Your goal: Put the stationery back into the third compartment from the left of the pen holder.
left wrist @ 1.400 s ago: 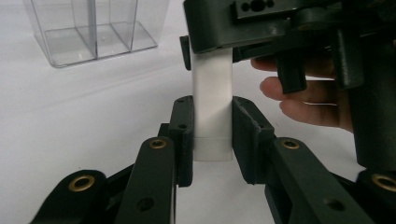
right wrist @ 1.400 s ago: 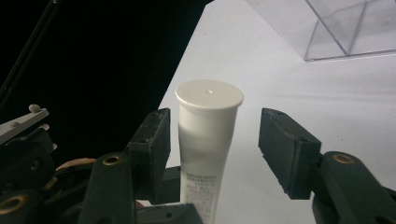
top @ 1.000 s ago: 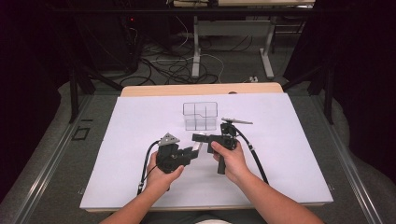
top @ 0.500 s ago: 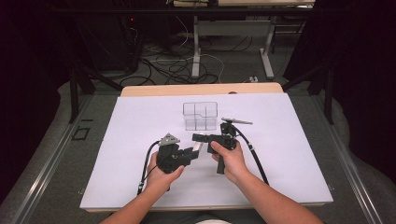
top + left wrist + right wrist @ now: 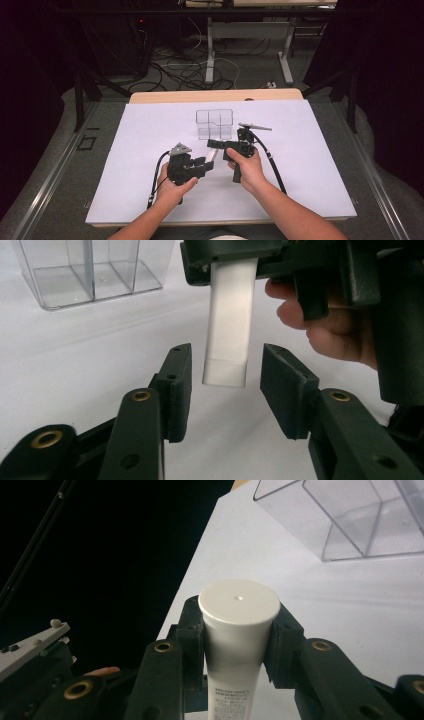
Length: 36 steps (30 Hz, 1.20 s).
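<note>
White tube is the thing in hand: it hangs above the middle of the surface, a little toward the near edge, between the two sets of tongs and clear of the sheet below it.

By size, the surface comes first, a wooden top whose bare far edge shows as a strip, with a white sheet over nearly all the rest. Past the far edge, on the floor, lie loose cables among the legs of another table.

Next is the clear plastic organizer, an open box split into compartments, standing upright near the middle of the far edge. It is near the tube but apart from it, just beyond the right tongs, and nothing lies between the two.

The right tongs, just in front of the organizer, pinch the tube below its round cap, both pads against its sides. A black cable trails from them toward the near edge.

The left tongs, nearer the person and to the left, have just been opening. Their pads now stand spread on either side of the tube's flat crimped end, with a gap on each side, so they are not touching it.
</note>
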Available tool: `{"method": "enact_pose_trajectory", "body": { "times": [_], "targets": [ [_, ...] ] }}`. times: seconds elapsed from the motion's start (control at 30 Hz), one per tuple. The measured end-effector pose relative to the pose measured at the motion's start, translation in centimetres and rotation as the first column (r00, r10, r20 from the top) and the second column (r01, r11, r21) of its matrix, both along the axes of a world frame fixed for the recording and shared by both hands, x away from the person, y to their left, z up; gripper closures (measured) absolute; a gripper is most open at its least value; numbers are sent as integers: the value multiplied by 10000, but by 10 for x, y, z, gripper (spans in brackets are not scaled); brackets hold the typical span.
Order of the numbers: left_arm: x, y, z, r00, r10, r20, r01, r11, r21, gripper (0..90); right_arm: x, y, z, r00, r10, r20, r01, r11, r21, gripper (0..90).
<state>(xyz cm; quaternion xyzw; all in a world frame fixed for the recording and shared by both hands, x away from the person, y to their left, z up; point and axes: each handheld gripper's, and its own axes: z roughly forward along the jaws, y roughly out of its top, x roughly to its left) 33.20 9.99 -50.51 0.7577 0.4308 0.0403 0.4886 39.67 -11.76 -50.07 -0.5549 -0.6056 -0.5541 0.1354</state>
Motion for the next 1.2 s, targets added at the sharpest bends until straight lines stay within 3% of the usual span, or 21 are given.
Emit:
{"method": "enact_pose_trajectory", "body": {
  "times": [0.43, 0.83, 0.97, 1.2],
  "targets": [
    [3, 3, -3, 9992, 344, 214, -346, 9994, 93, 473, 14, -8, 17, 9977, -443, 504, 460, 9984, -321, 663],
    [7, 8, -6, 9954, 821, 486, -841, 9957, 396, 419, 29, -11, 40, 9899, -617, 1278, 750, 9919, -1026, 663],
    [9, 10, -7, 9934, 970, 612, -1013, 9923, 710, 402, 35, -10, 48, 9838, -789, 1609, 1004, 9864, -1301, 663],
    [13, 14, -10, 9833, 1485, 1050, -1612, 9790, 1245, 380, 44, -6, 62, 9608, -889, 2624, 1502, 9631, -2235, 663]
  ]
}}
